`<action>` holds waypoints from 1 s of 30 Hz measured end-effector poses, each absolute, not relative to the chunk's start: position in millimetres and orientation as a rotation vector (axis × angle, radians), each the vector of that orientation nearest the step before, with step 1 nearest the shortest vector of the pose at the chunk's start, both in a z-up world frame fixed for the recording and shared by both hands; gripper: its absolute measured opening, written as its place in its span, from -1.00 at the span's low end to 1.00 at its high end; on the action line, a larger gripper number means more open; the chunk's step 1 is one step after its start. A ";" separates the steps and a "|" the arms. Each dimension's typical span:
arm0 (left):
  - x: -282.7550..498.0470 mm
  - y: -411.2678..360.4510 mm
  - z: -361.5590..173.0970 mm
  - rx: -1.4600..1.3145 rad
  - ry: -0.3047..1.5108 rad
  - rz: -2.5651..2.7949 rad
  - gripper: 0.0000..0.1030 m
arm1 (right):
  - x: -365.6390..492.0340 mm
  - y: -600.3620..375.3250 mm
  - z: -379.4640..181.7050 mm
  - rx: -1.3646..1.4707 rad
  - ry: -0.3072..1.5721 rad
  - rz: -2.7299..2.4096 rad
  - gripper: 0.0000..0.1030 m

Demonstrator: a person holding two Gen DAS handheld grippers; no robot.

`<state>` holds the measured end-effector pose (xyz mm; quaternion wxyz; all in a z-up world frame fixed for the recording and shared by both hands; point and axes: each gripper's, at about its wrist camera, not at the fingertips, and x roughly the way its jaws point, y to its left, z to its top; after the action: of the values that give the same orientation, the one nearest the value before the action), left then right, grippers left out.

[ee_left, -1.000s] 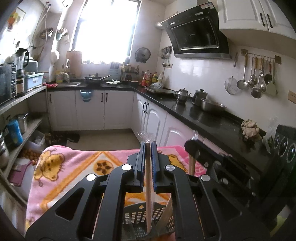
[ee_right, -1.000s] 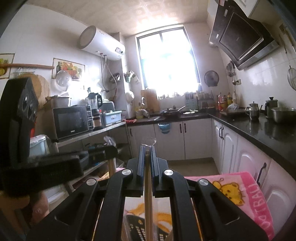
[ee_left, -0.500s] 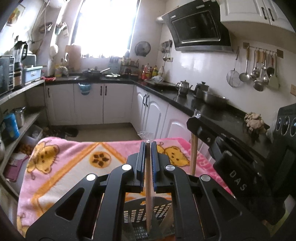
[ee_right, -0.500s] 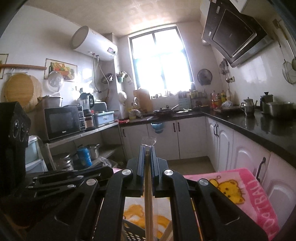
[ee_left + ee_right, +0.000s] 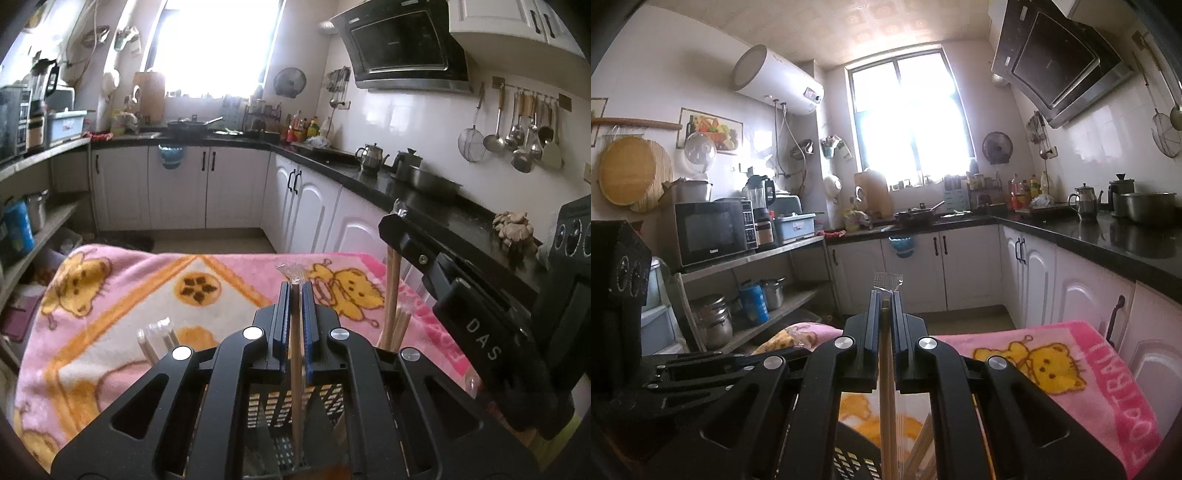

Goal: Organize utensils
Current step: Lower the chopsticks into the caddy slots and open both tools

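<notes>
Since a second ago both cameras have tipped down toward the table, so the pink cartoon blanket (image 5: 110,295) fills more of the left wrist view and the black mesh basket (image 5: 291,406) sits closer under the left gripper (image 5: 296,291).

At the far left of the room, open shelves (image 5: 783,254) carry a microwave (image 5: 711,230) and a blender, with pots below. Straight ahead, white cabinets (image 5: 177,188) run beneath a bright window (image 5: 908,110), and a black countertop (image 5: 424,195) continues along the right wall under a range hood (image 5: 402,44), with ladles hanging on a rail (image 5: 524,122).

A clear-wrapped pair of chopsticks (image 5: 155,339) lies on the blanket left of the basket. The left gripper points forward over the basket, its jaws clamped on a wrapped wooden chopstick pair (image 5: 296,369) that stands upright with its lower end inside the basket. To its right, the right gripper (image 5: 395,221) reaches in from the side, gripping another wooden chopstick pair (image 5: 393,291) that hangs down toward more sticks in the basket's right corner. In its own view, the right gripper (image 5: 885,295) is closed tight on that pair (image 5: 887,406), above the basket (image 5: 857,458).
</notes>
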<state>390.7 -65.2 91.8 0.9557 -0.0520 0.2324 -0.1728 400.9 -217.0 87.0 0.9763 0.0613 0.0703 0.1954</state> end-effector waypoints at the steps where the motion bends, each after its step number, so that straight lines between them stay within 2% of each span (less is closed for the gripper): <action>1: 390.8 -64.5 89.5 -0.108 0.474 -0.352 -0.97 | 400.2 -217.0 85.3 0.121 0.140 0.392 -0.88; 30: 382.6 -57.4 67.3 -0.074 0.510 -0.331 -0.96 | 370.0 -240.4 55.6 0.131 0.198 0.389 -0.88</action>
<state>382.6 -57.4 67.3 0.9535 -0.0364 0.2511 -0.1628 370.0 -240.4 55.6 0.9741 0.0651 0.0981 0.1928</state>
